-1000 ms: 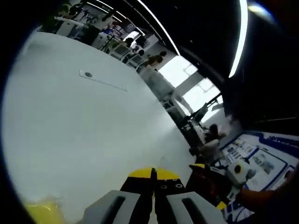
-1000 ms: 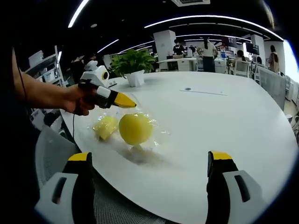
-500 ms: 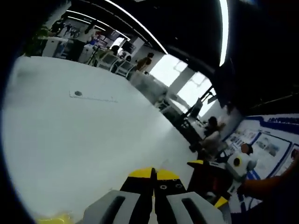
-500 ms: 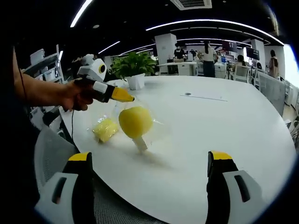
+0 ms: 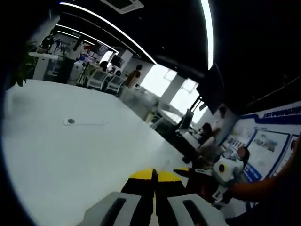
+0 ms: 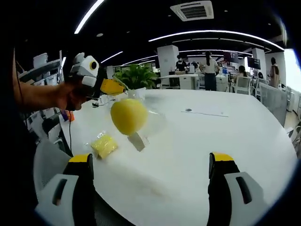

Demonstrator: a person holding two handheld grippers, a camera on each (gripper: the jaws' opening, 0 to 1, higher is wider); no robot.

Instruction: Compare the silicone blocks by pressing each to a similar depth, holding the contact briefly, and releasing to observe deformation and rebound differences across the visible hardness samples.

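Right gripper view: bagged yellow ball (image 6: 128,116), apparently aloft.

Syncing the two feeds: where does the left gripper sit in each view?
Left gripper view: the left gripper rises from the bottom centre, jaws shut.
Right gripper view: the left gripper is at upper left, held in a hand, shut on the clear bag holding the yellow ball.
Shared landmark: the dark round grommet on the white table.

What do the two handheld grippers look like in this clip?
Both share one build. The right gripper has grey moulded jaws with black inner faces and yellow tips. The left gripper matches, and in the right gripper view shows a white housing and a thin dark cable hanging below.
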